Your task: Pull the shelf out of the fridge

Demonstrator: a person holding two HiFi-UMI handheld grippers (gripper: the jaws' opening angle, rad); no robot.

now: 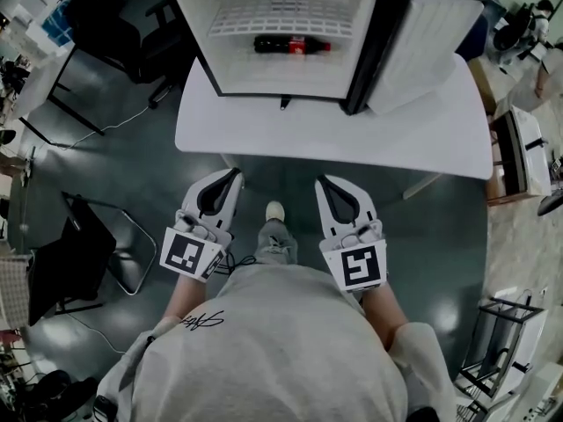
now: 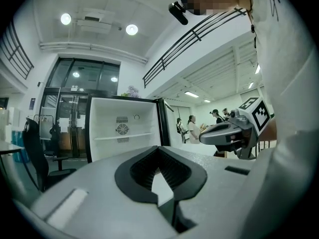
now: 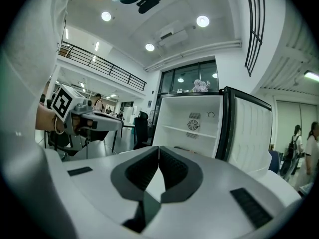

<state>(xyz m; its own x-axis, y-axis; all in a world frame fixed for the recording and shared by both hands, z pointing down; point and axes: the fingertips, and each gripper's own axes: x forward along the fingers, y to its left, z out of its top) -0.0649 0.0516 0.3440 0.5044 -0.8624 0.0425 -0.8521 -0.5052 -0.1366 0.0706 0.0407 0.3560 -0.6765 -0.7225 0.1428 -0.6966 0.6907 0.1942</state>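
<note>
Head view: fridge [image 1: 361,51] open on white table [image 1: 352,134]; wire shelf [image 1: 283,18] seated inside, cola bottle [image 1: 292,45] lying under it. Left gripper [image 1: 234,175] and right gripper [image 1: 322,182] side by side, short of table edge, well apart from shelf.
Left gripper view: fingers [image 2: 142,171] pressed together, nothing between.
Right gripper view: fingers [image 3: 175,171] pressed together, empty.

White table [image 1: 422,139] on grey floor [image 1: 132,148]; open fridge [image 1: 281,73] stands at table's far edge.
</note>
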